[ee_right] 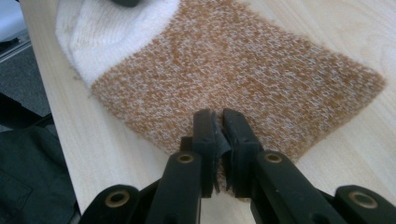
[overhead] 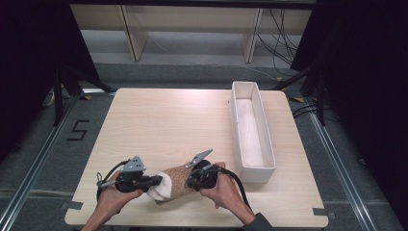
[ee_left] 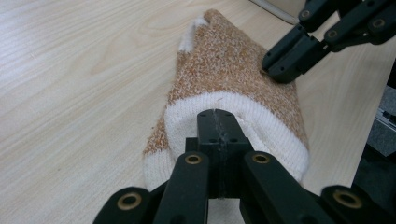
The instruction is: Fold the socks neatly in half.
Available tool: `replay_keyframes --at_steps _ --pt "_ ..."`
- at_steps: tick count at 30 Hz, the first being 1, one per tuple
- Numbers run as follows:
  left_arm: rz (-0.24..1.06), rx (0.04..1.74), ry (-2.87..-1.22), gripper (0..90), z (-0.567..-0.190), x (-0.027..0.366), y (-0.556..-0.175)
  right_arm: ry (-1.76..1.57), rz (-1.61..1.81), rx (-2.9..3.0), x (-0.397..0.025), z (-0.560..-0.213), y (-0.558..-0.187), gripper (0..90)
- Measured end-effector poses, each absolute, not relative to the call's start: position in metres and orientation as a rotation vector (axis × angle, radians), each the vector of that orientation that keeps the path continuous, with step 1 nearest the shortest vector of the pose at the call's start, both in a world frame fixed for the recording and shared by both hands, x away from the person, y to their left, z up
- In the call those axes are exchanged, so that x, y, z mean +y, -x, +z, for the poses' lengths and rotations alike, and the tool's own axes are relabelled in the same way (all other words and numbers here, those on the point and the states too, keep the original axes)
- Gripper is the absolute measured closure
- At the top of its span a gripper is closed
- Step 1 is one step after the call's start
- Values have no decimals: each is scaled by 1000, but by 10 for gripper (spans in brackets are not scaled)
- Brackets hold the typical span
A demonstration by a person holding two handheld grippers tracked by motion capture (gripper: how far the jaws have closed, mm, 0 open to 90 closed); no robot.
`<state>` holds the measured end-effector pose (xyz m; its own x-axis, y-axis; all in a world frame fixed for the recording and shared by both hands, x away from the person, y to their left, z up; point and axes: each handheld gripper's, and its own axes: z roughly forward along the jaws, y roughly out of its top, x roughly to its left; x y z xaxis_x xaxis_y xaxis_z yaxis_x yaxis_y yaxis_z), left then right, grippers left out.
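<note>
Both grippers — left (overhead: 155, 181), right (overhead: 189, 182) — pinch shut on fuzzy orange-brown, white-cuffed sock (overhead: 174, 186).

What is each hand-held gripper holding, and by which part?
Both pinch the sock: left hand-held gripper on its white cuff, right hand-held gripper on its brown edge.

Sock (overhead: 174, 186) near table's (overhead: 159, 120) front edge, left of bin (overhead: 263, 126).

Left tongs (ee_left: 217, 122) clamp sock (ee_left: 229, 65) cuff (white).
</note>
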<state>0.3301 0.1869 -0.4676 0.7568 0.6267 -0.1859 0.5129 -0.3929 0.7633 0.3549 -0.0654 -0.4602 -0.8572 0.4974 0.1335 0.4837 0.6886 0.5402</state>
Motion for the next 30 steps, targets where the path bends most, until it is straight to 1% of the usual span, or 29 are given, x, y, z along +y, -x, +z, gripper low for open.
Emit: replay_keyframes --at_steps 4,8,10,14,19,24,30 --pt "166 840 -2075 894 -465 185 -334 -821 920 2873 -67 -460 -348 843" --pt "192 823 -2043 893 -450 188 -337 -807 937 2869 -69 -460 -342 834" --pt "189 808 -2028 883 -444 190 -331 -807 959 2860 -72 -456 -341 829" --pt "179 779 -2051 878 -440 193 -317 -830 1001 2822 -80 -446 -344 828" --pt "157 783 -2085 879 -449 197 -306 -875 965 2788 -88 -451 -354 829" --pt "127 829 -2116 889 -469 197 -312 -907 935 2812 -87 -461 -359 830" --pt "128 850 -2133 893 -479 202 -313 -904 919 2822 -84 -467 -358 835"
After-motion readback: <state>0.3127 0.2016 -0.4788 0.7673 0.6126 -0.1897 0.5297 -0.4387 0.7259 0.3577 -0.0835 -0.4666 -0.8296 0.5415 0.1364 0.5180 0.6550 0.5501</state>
